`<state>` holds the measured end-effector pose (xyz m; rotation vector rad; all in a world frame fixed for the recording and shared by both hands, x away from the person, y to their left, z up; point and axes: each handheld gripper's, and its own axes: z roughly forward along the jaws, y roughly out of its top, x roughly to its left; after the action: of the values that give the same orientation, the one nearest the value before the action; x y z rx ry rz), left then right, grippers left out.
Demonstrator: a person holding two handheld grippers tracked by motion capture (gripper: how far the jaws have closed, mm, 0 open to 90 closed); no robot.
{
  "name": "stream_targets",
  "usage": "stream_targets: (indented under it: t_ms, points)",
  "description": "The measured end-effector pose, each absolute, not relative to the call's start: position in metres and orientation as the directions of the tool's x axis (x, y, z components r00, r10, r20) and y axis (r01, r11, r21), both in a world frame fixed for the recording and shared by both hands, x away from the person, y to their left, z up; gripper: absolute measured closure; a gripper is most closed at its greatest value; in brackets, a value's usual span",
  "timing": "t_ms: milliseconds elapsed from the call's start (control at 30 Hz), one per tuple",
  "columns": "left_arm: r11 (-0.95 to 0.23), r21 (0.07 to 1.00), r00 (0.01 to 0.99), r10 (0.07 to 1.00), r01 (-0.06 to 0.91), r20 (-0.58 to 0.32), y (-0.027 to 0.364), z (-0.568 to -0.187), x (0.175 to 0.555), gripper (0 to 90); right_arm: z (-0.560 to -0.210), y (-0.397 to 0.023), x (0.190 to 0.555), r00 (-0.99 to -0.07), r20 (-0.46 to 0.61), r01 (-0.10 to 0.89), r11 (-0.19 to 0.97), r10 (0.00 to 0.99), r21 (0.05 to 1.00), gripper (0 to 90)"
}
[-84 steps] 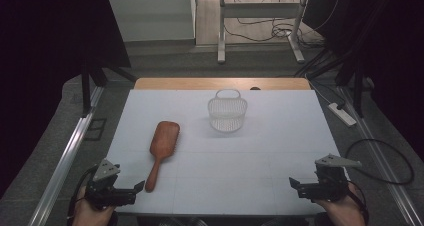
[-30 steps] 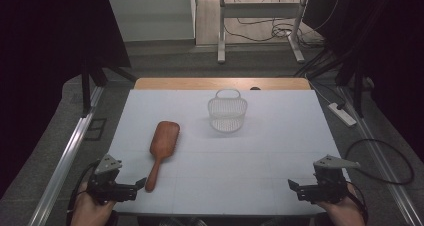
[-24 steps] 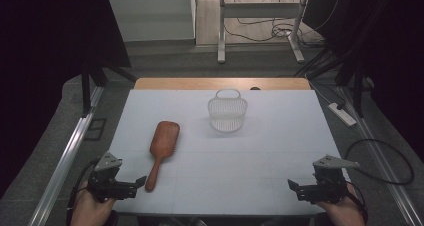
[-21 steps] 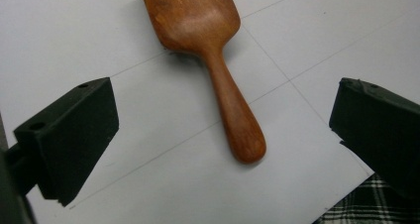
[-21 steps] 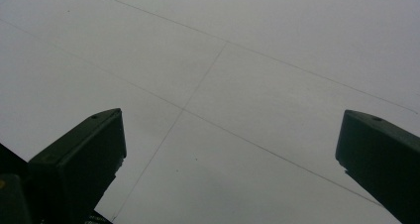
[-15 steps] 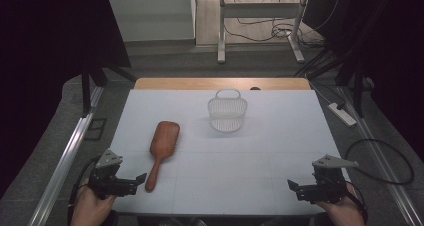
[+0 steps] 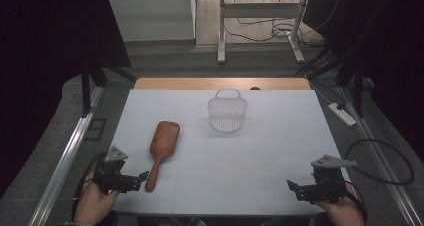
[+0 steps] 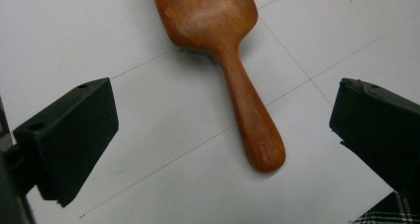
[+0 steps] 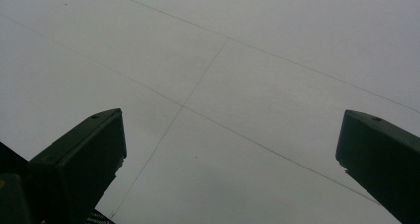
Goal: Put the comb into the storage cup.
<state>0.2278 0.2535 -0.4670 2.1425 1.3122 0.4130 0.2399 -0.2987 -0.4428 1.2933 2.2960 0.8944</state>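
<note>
A brown wooden hairbrush [image 7: 161, 148] lies on the white table [image 7: 225, 151], head away from me, handle end near the front left. My left gripper [image 7: 137, 180] hovers just left of the handle tip, open. In the left gripper view the handle [image 8: 252, 125] sits between the two wide-apart jaws, with nothing touching it. A small white wire basket [image 7: 227, 113] stands upright at the table's far middle. My right gripper [image 7: 297, 190] rests open at the front right; the right gripper view has only bare table [image 9: 223, 85] between its jaws.
A wooden strip [image 7: 220, 83] runs along the table's far edge. Metal rails [image 7: 70, 156] flank the left side, and a power strip [image 7: 341, 113] with cables lies on the floor at right. A desk frame [image 7: 260, 31] stands beyond the table.
My left gripper has crept forward and rightward toward the hairbrush handle. The right gripper has barely shifted. Hairbrush and basket have not moved.
</note>
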Motion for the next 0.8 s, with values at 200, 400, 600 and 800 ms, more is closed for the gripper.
stream_targets:
  t_ms: [200,400,600,800]
  points:
    - [-0.337,0.597,0.452,0.890,0.728,-0.049,0.250,-0.469,0.236,0.0,-0.443,-0.299,0.240,-0.517,0.001,0.630,0.380,0.856,0.677,0.0]
    - [-0.339,0.576,0.448,0.892,0.744,-0.054,0.243,-0.470,0.243,0.0,-0.443,-0.299,0.240,-0.517,0.000,0.630,0.380,0.856,0.677,0.0]
    - [-0.356,0.561,0.460,0.887,0.747,-0.050,0.236,-0.470,0.250,0.0,-0.443,-0.299,0.240,-0.517,0.001,0.630,0.380,0.856,0.677,0.0]
    - [-0.372,0.546,0.472,0.880,0.751,-0.049,0.233,-0.469,0.259,0.0,-0.443,-0.299,0.240,-0.518,0.001,0.630,0.381,0.855,0.677,0.0]
